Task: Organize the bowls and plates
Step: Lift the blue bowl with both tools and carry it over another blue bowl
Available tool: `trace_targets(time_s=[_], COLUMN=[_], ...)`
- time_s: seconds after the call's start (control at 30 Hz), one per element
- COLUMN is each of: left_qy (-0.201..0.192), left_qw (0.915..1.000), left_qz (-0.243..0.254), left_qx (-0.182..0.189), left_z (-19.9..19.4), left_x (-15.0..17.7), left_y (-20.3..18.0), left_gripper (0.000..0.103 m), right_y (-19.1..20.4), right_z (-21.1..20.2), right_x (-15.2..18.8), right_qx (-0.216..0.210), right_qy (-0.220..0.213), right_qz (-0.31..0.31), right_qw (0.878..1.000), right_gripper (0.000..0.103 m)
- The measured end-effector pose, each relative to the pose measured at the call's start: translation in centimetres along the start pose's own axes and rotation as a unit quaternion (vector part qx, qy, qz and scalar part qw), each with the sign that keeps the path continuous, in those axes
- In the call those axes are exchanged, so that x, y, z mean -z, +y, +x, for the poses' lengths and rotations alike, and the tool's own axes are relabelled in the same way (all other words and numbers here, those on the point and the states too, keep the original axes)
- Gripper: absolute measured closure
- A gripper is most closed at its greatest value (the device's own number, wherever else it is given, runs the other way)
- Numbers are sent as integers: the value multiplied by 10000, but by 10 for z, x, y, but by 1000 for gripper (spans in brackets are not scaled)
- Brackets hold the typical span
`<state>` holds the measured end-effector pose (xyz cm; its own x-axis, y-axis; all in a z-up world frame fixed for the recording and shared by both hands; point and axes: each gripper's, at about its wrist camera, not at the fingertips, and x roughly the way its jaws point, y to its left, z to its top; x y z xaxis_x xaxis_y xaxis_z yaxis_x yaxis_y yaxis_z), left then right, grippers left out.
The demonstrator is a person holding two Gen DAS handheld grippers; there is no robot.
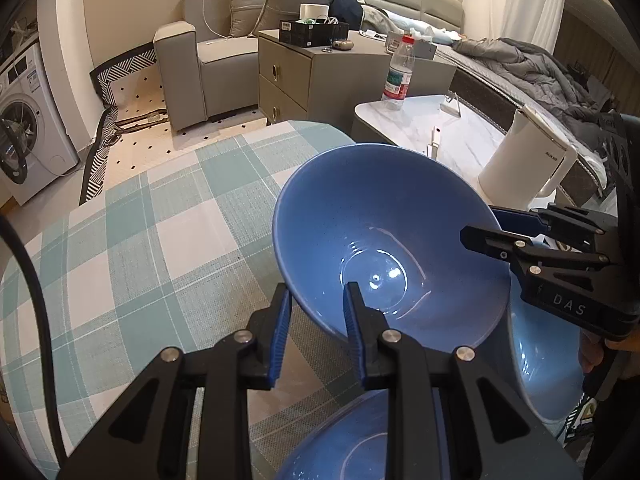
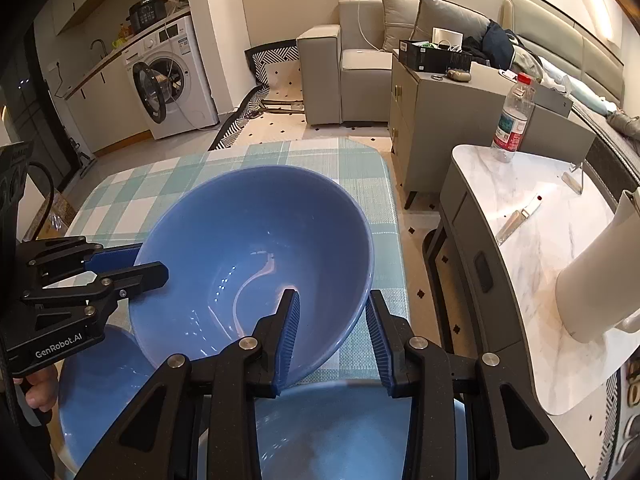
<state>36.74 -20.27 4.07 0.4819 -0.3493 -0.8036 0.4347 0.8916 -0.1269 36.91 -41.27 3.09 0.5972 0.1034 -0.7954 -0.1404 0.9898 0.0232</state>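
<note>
light: bright, warm, from above | glare: bowl (image 1: 384, 240) interior | focus: sharp | edges: fisheye-bent, dark corners

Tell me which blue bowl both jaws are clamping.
The tilted upper bowl, rim pinched on opposite sides; the two lower bowls sit untouched.

Both wrist cams close, angled down, opposite sides, sharing blue bowl (image 1: 384, 240) (image 2: 256, 264), checked tablecloth (image 1: 152, 216) (image 2: 360, 172).

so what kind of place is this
Most likely a small studio flat: a washing machine under a kitchen counter, a grey sofa and a bed with rumpled bedding share one room with the checked table.
</note>
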Motion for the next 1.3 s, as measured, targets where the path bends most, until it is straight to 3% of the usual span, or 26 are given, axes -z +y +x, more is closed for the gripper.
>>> trace_targets(time_s=[1.3], left_qy=[-734], left_qw=[9973], left_qz=[-32], left_qx=[-61], left_z=[-74], left_x=[10], left_y=[-3], left_gripper=[78], right_y=[34], right_z=[-70], right_x=[4], right_qx=[43], right_qy=[-587], right_qz=[-243], right_qw=[9980], right_gripper=[68])
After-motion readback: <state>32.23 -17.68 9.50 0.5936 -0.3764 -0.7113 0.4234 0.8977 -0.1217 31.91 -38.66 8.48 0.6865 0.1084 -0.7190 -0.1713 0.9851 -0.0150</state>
